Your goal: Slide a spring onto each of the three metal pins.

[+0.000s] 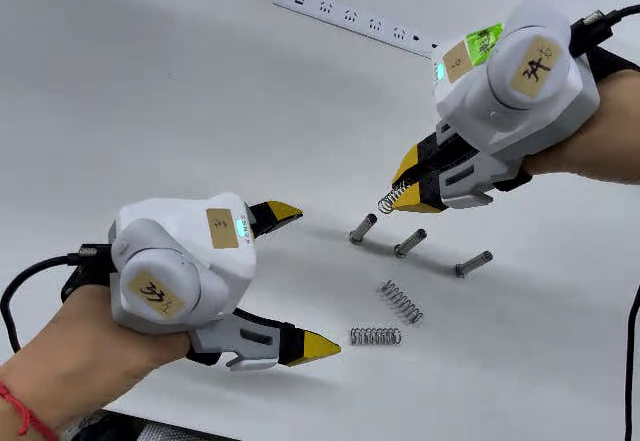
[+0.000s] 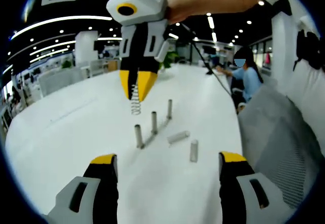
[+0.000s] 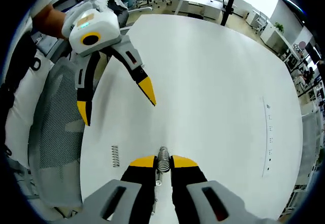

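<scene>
Three short metal pins (image 1: 362,228) (image 1: 409,243) (image 1: 473,263) stand in a row on the white table (image 1: 180,91). In the left gripper view the pins (image 2: 138,135) (image 2: 154,122) (image 2: 169,108) are upright. My right gripper (image 1: 403,193) is shut on a spring (image 1: 393,199) that hangs just above and left of the nearest-left pin. That spring (image 2: 135,99) dangles from the right gripper (image 2: 134,89), and pokes out between its jaws (image 3: 163,158). Two more springs (image 1: 401,301) (image 1: 375,336) lie flat on the table. My left gripper (image 1: 305,279) is open beside them, holding nothing.
A white power strip (image 1: 350,16) lies at the far edge of the table. A grey mesh chair (image 2: 284,132) stands beside the table, and a seated person (image 2: 249,71) is far behind. Cables trail from both grippers.
</scene>
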Tool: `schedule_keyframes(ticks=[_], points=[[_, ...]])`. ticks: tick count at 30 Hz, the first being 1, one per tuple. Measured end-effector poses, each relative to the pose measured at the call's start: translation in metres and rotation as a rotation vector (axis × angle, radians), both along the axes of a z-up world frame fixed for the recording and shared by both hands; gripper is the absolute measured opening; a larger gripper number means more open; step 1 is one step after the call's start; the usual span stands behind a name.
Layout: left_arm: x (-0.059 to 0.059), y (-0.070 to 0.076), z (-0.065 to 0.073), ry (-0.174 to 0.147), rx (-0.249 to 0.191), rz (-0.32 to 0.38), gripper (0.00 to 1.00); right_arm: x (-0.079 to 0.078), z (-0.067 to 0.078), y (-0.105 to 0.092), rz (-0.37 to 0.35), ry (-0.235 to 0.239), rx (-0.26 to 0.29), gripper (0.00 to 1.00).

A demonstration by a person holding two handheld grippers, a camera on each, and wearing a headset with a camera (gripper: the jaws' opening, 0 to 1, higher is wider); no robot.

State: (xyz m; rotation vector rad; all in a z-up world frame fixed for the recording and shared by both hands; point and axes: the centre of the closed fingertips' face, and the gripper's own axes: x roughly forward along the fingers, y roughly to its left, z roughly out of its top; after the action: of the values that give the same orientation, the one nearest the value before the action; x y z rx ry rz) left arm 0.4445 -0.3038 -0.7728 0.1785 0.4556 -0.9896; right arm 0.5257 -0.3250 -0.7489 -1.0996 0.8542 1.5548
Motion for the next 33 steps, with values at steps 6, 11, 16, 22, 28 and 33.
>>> schedule_keyframes(ticks=[6,11,16,22,28,33], points=[[-0.001,0.001,-0.003,0.008,-0.008,0.002,0.84,-0.001,-0.014,0.0,0.006,-0.001,-0.02,0.12],[-0.001,-0.001,-0.005,0.014,-0.016,-0.001,0.85,-0.006,-0.015,0.002,0.011,0.006,-0.027,0.12],[-0.002,-0.002,-0.004,0.015,-0.022,-0.001,0.85,-0.006,-0.019,0.003,0.012,0.009,-0.03,0.12],[-0.002,-0.003,-0.004,0.016,-0.029,-0.002,0.85,-0.005,-0.022,0.003,0.013,0.018,-0.033,0.12],[-0.003,-0.005,-0.003,0.018,-0.036,-0.004,0.85,-0.006,-0.027,0.004,0.012,0.022,-0.035,0.12],[-0.004,-0.007,-0.004,0.021,-0.038,-0.006,0.85,-0.007,-0.031,0.004,0.011,0.026,-0.033,0.12]])
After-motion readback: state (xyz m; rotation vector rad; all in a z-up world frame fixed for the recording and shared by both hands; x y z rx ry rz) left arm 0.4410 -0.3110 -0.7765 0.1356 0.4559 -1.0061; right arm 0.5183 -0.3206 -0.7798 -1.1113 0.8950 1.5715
